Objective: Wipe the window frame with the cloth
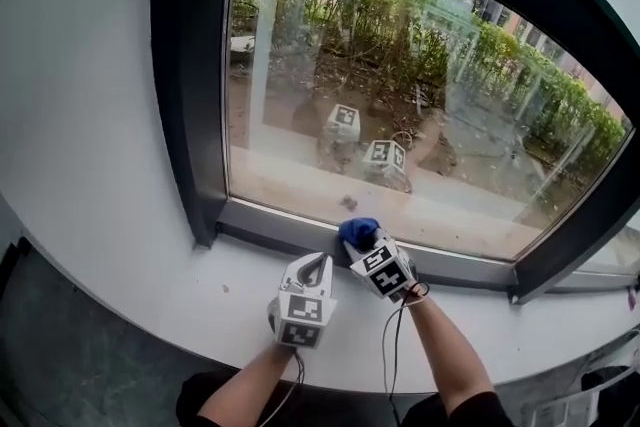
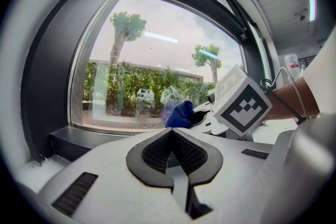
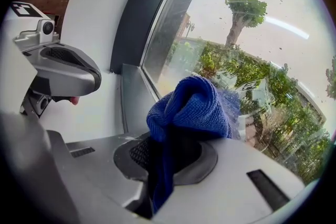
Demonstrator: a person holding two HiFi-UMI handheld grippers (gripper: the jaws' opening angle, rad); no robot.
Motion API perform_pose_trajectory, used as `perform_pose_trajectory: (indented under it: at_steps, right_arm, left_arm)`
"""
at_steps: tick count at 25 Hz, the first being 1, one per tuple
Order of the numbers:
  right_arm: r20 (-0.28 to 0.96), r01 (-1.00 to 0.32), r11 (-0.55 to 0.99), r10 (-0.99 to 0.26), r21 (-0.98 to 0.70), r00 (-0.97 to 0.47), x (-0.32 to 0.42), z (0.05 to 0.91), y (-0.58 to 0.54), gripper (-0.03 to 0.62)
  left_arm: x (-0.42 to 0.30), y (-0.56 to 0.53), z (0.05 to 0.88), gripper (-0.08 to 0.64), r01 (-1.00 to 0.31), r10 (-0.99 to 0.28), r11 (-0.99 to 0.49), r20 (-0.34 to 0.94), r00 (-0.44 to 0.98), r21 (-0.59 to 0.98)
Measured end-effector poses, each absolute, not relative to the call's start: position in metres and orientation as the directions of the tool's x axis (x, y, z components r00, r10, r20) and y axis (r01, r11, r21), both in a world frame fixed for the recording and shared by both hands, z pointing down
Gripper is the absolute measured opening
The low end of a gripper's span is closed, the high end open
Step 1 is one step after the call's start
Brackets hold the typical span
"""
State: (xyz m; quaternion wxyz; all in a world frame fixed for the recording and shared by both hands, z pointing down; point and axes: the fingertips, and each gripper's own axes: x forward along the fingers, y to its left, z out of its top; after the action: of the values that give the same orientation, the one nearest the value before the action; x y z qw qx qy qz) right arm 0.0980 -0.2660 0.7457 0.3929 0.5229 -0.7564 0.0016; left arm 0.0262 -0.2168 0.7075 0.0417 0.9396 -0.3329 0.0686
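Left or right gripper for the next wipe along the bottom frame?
Right, likely. The right gripper is shut on the blue cloth, at the bottom edge of the window frame. The left gripper is shut, empty, back over the sill.

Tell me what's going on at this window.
A person stands at a window with a two-jaw gripper in each hand. The right gripper is shut on a bunched blue microfibre cloth and has it at the bottom rail of the dark window frame, right by the glass. The left gripper is shut on nothing and sits over the white window sill, just left of the other. The wiping appears to be at the bottom rail.
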Motion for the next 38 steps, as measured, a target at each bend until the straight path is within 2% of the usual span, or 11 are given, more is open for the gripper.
perform_pose_trajectory:
  at_steps: [38]
  right_arm:
    - [0.603,-0.787,0.470,-0.781,0.400,-0.160,0.077,0.746,-0.272,0.041]
  left_arm:
    - [0.012,-0.209,0.705,0.006,-0.668,-0.659,-0.744,0.149,0.738,0.015]
